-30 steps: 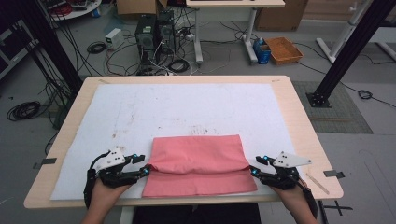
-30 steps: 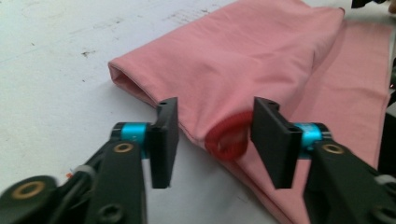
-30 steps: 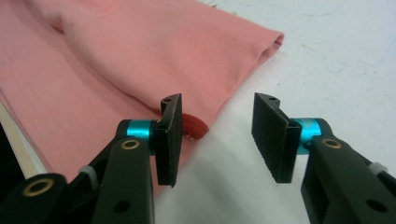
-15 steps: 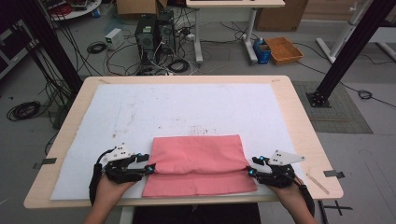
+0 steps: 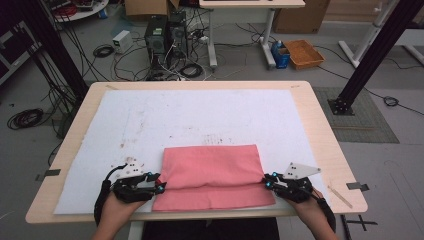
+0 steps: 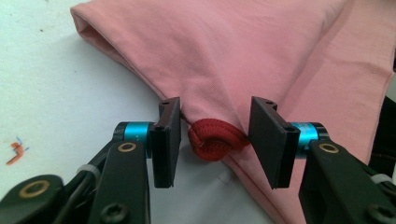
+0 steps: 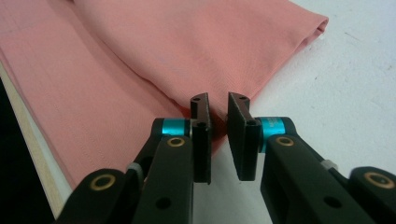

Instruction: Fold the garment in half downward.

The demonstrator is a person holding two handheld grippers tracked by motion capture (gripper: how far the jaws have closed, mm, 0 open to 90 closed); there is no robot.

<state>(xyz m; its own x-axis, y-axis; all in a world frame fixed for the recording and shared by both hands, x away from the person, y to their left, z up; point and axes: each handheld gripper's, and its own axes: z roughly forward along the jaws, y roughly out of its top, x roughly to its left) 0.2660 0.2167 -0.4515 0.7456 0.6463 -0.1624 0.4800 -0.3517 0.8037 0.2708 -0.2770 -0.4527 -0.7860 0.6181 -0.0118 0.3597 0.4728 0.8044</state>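
A pink cloth [image 5: 212,172], folded into a rectangle, lies on the white mat [image 5: 200,115] near the table's front edge. My left gripper [image 5: 161,186] sits at its left edge. In the left gripper view the jaws [image 6: 215,135] stand apart around a dark red rolled trim [image 6: 214,141] at the cloth [image 6: 224,56] corner and have just been closing; the pads do not touch it. My right gripper [image 5: 266,182] is at the right edge. Its jaws [image 7: 218,121] have just closed to a narrow gap that pinches the cloth [image 7: 163,51] corner.
The wooden table [image 5: 325,145] has tape marks at both front corners. Beyond its far edge, the floor holds computer towers [image 5: 165,35], tangled cables, a brown basket [image 5: 304,52], and black frame posts at both sides.
The right gripper's jaws have drawn together on the cloth's right corner. The left jaws have narrowed slightly around the red trim. Both hands have stayed nearly in place.
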